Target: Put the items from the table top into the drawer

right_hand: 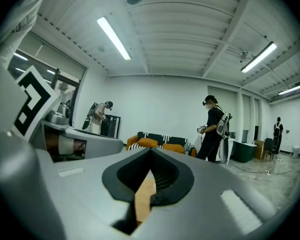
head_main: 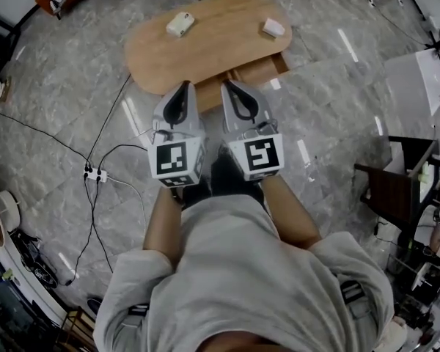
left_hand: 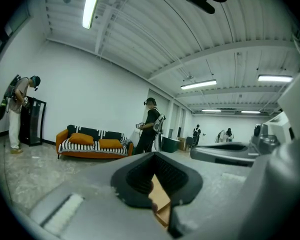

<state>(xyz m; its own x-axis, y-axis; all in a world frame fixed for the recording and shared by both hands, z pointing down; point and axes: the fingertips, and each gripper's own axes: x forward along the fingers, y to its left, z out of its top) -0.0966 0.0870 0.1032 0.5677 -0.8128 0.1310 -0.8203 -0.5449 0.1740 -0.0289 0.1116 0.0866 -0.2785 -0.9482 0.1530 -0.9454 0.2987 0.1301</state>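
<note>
Wooden and oval, the desk [head_main: 220, 42] carries the task's two things: a cream block [head_main: 180, 24] toward its left end and a small pale item [head_main: 273, 27] toward its right, well apart. Under the near edge a wooden drawer [head_main: 258, 69] appears to stand partly pulled out. The left gripper [head_main: 183, 86] and right gripper [head_main: 229, 86] are held side by side, short of the desk, each with its fingers pressed together at the tips and nothing between them; both gripper views agree. The step in hand is judged to be the approach. To do it well, spread the fingers before descending, straddle one item squarely, and close only once its sides lie between them.
</note>
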